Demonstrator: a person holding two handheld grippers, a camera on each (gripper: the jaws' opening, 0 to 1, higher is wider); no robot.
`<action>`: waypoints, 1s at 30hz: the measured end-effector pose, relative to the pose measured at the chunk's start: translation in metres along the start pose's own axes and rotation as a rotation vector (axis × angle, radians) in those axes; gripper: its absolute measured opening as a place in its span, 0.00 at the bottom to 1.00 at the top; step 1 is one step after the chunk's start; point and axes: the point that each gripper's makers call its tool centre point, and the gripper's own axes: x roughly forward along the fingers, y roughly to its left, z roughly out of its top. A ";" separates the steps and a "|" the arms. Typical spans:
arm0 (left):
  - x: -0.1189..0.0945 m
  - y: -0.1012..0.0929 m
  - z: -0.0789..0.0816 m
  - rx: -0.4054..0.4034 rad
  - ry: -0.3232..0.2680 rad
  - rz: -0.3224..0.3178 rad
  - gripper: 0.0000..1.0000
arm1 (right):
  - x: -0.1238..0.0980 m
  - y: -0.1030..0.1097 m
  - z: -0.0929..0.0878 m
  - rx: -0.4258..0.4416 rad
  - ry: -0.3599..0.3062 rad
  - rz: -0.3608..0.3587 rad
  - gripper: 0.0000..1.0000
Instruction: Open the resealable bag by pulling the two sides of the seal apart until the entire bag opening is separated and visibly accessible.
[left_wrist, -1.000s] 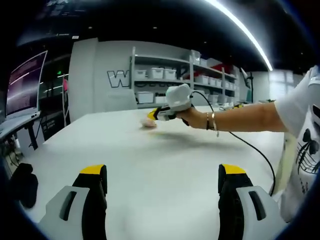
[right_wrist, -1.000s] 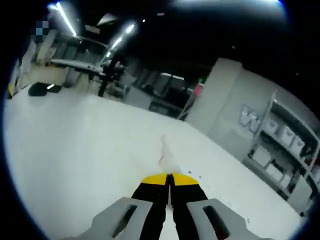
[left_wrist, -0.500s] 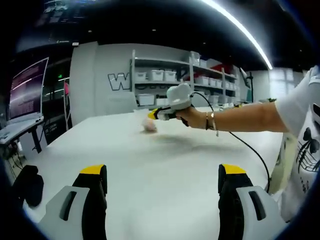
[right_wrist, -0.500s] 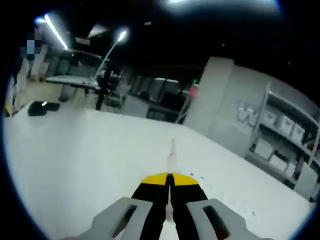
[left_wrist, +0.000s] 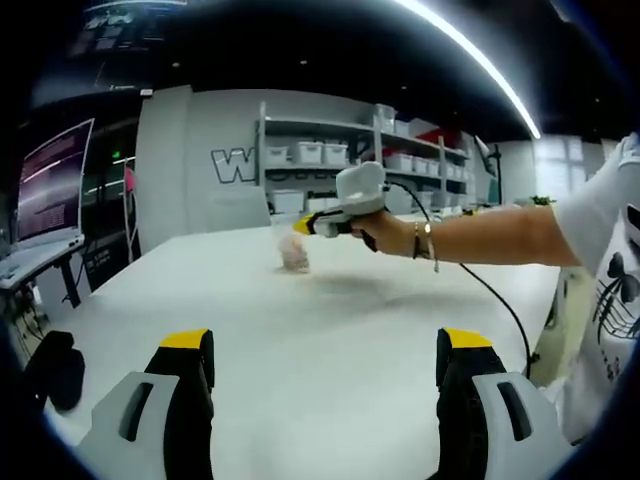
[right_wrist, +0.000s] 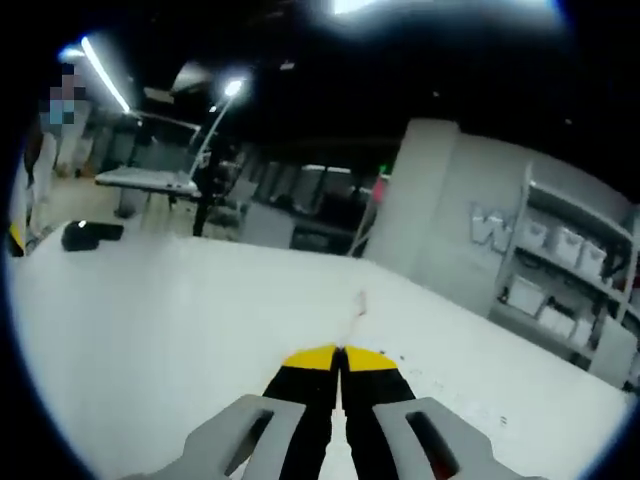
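Nearest in the left gripper view, the left gripper (left_wrist: 325, 360) hangs low over the white table (left_wrist: 330, 330), its two yellow-tipped jaws spread wide apart with bare tabletop between them and nothing held. At the table's left edge, beside the left jaw, lies a dark object (left_wrist: 50, 370) that is too dim to identify.

Farther across the table, a person's hand (left_wrist: 372, 232) with bracelets at the wrist reaches in from the right, holding the right gripper (left_wrist: 305, 226) above the surface. A black cable (left_wrist: 500, 305) trails from it back toward the person. From that gripper's tip hangs the bag (left_wrist: 292, 252), a small clear pouch with something pale pink inside; its lower end is close to the table, though whether it touches cannot be told.

In the right gripper view, the right gripper's (right_wrist: 340, 358) jaws are pressed together, pinching the top edge of the bag (right_wrist: 355, 312), which shows as a thin pale sliver running out past the yellow tips. Whether the seal is parted cannot be told. Well to the left on the table sits a black object (right_wrist: 90, 234).

Beyond the table's far edge stand shelves (left_wrist: 340, 165) of white bins against a grey wall bearing a large letter W (left_wrist: 232, 165). To the table's left is a lit monitor (left_wrist: 48, 185).
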 end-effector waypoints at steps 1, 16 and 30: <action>0.000 0.000 0.001 0.001 -0.001 0.000 0.91 | -0.003 0.000 0.002 -0.002 -0.008 -0.001 0.00; 0.012 -0.013 0.002 0.000 -0.007 -0.029 0.88 | -0.045 0.007 0.013 0.024 -0.095 0.024 0.00; 0.019 -0.020 0.000 -0.008 0.002 -0.056 0.87 | -0.096 0.025 0.023 0.015 -0.165 0.083 0.00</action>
